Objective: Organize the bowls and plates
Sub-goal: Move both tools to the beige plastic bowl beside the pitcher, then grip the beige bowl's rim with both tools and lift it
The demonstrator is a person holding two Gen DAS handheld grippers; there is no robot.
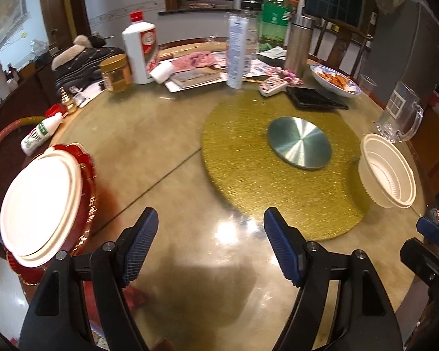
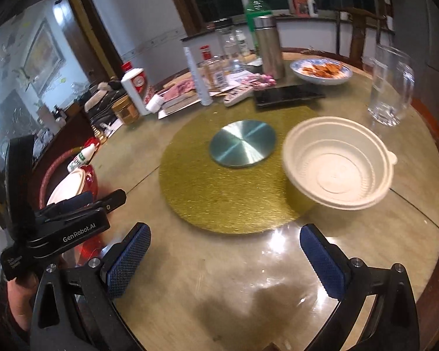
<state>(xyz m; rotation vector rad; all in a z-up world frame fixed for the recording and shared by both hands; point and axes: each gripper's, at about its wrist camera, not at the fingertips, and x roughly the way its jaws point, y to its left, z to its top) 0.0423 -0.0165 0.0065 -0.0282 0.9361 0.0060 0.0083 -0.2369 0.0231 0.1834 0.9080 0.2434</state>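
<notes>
A white plate (image 1: 39,201) lies on a red plate (image 1: 86,201) at the table's left edge; both show small in the right wrist view (image 2: 73,184). A white disposable bowl (image 1: 387,169) stands upright at the right, half on the gold mat (image 1: 266,169); it is large in the right wrist view (image 2: 338,163). My left gripper (image 1: 210,242) is open and empty above the bare table near its front edge, right of the plates. My right gripper (image 2: 224,260) is open and empty, short of the bowl. The left gripper's body (image 2: 58,222) shows in the right wrist view.
A metal disc (image 1: 300,143) sits mid-mat. Behind it stand bottles, a steel flask (image 1: 298,46), papers, a black tray (image 1: 316,99) and a blue-rimmed dish of food (image 1: 335,80). A glass mug (image 1: 401,114) stands right of the bowl. A small white bottle (image 1: 41,131) lies left.
</notes>
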